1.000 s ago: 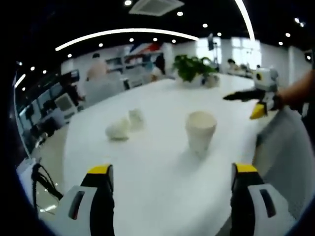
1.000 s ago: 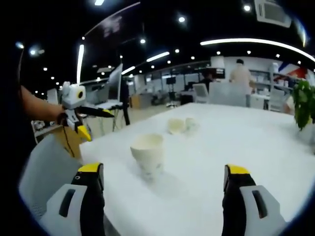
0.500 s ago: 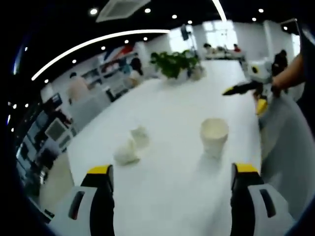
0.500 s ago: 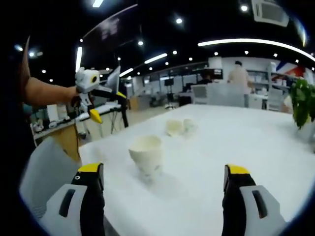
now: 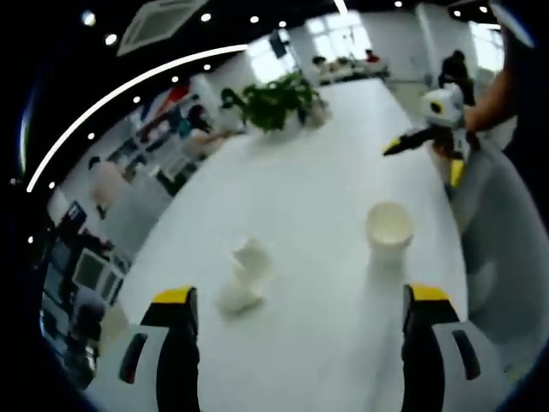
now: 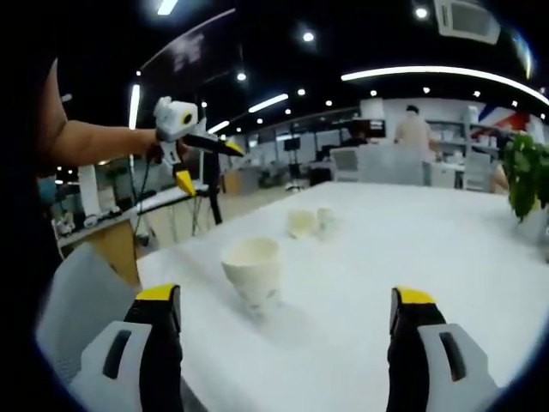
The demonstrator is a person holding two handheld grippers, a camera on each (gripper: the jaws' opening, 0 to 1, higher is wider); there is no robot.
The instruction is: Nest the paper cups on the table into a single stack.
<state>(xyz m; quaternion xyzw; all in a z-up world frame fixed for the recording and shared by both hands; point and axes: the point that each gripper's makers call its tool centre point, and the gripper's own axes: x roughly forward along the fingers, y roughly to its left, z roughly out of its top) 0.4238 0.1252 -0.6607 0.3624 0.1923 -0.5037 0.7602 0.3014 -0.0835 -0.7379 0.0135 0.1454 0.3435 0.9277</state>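
One white paper cup [image 5: 389, 231] is seen standing upright, mouth up, on the white table [image 5: 317, 172], apart from the others. Two further white cups [image 5: 243, 275] are observed lying on their sides, touching or just beside each other. In the right gripper view, the upright cup [image 6: 251, 272] is nearer, the toppled pair [image 6: 311, 221] beyond.

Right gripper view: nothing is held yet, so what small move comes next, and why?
Probably ease the right gripper forward and close on the upright white paper cup. Its jaws stand open and empty, the cup stands nearest on the white table, and two more white cups lie farther back.
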